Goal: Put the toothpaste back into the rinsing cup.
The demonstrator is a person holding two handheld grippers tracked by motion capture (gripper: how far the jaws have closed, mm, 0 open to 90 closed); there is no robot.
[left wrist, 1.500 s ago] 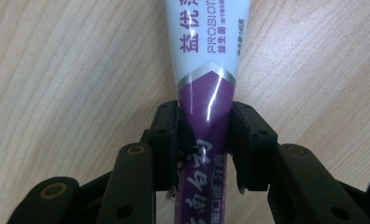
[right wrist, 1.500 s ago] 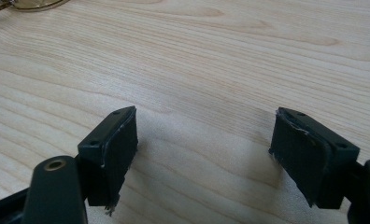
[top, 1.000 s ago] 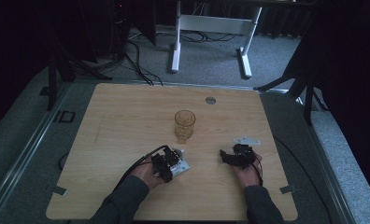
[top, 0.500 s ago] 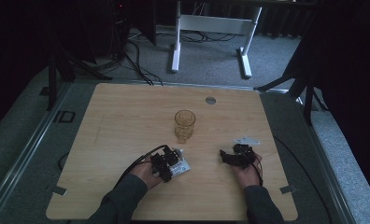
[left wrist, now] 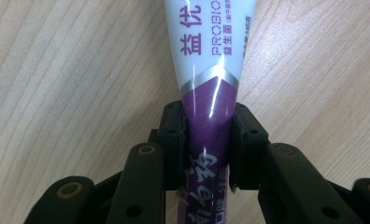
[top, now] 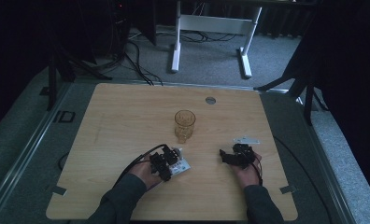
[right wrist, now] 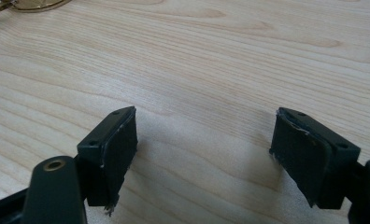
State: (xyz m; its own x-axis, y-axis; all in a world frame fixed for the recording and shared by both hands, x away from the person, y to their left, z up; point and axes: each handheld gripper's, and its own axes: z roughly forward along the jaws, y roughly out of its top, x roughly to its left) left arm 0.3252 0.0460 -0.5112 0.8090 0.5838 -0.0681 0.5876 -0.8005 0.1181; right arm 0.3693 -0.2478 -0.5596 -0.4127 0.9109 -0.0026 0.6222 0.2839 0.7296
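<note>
A: Left gripper?
B: Fingers clamp a purple-white tube lying on the wooden surface, near a glass.
A: Right gripper?
B: Fingers spread wide, holding nothing.

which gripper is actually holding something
The left gripper: its jaws are shut on the purple and white tube. The right gripper is open over bare table.

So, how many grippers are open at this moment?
1. The right gripper is open above the bare table, holding nothing. The left gripper is not open: it is shut on a purple and white tube.
</note>
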